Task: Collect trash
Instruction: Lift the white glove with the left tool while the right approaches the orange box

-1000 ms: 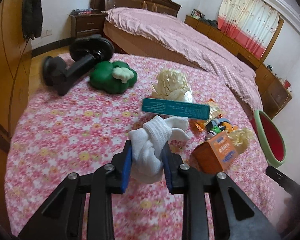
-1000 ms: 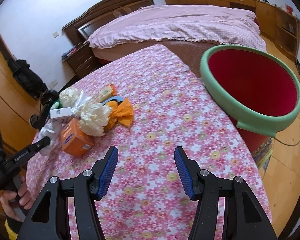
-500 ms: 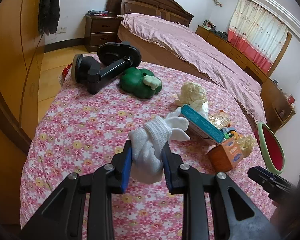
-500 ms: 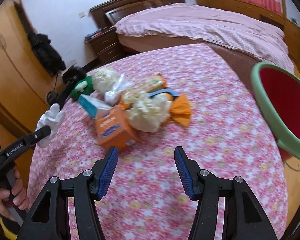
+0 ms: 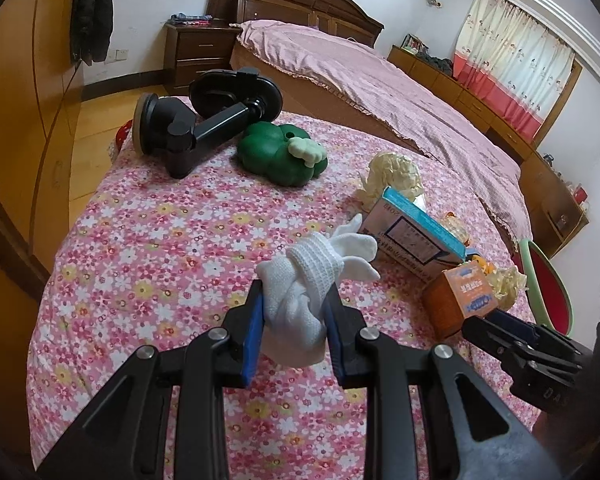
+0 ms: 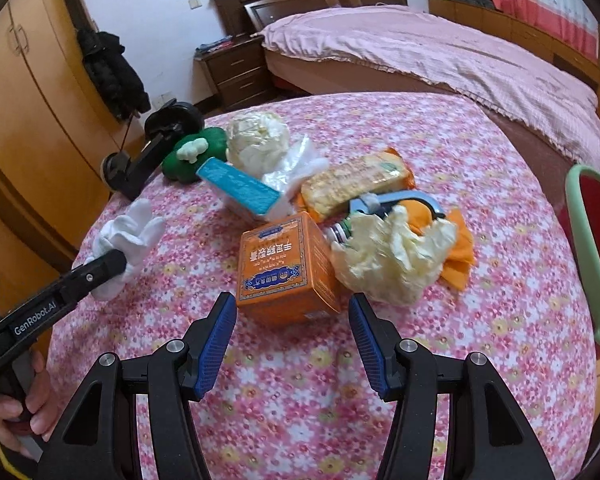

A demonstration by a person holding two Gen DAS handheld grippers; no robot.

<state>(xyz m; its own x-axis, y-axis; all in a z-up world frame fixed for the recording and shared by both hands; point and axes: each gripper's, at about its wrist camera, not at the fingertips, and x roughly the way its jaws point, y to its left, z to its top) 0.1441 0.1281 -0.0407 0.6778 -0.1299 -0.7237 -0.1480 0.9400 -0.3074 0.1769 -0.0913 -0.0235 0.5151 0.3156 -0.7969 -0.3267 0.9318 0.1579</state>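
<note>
Orange box lies just beyond the open right hand-held gripper.

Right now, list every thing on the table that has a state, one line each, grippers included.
left gripper: shut on the white glove, held above the cloth.
right gripper: open, empty, facing the orange box.
orange box: closed, lying tilted on the cloth.
blue-and-white box: tipped on its side.
yellow paper wad: crumpled, touching the orange box.
snack packet: lying flat.
red bin: open-topped, past the table edge.
</note>
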